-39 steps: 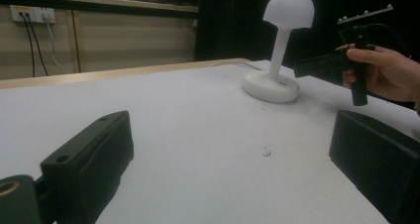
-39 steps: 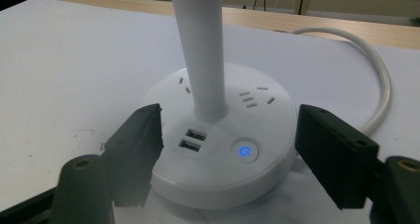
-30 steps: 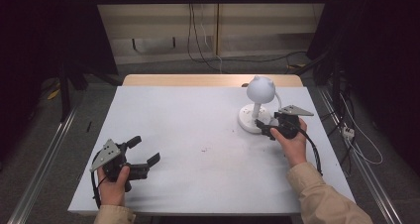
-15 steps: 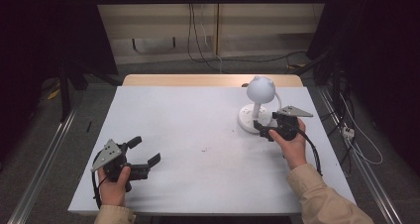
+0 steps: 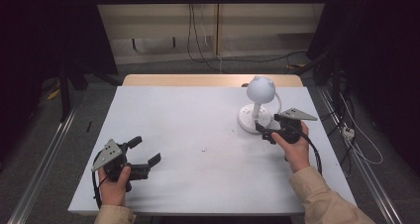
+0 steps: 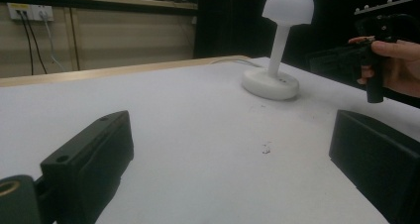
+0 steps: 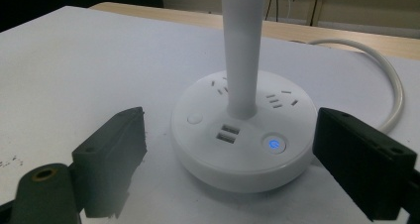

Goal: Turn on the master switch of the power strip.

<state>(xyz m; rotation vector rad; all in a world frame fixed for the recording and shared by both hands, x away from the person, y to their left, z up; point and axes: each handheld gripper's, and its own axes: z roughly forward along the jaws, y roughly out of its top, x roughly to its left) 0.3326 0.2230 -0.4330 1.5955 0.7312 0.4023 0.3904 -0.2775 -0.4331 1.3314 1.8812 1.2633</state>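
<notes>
White table [image 5: 188, 149] fills mid-frame. Right gripper [image 5: 263, 131], wide open and empty, faces the lamp [image 7: 243, 130]: hard, smooth, likely tippy. Grab its round base. Left gripper [image 5: 143, 152] is open, empty.

A white lamp [image 5: 256, 104] with a blue-lit button [image 7: 274, 144] stands on a white table [image 5: 188, 130].

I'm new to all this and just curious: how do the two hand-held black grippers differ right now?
The right black gripper sits at the white round-based desk lamp, its fingers spread beside the base, nearly touching it. The left black gripper rests far from the lamp, near the white table's front edge, with bare tabletop between its fingers. Both are open, held in a hand, gripping nothing.
</notes>
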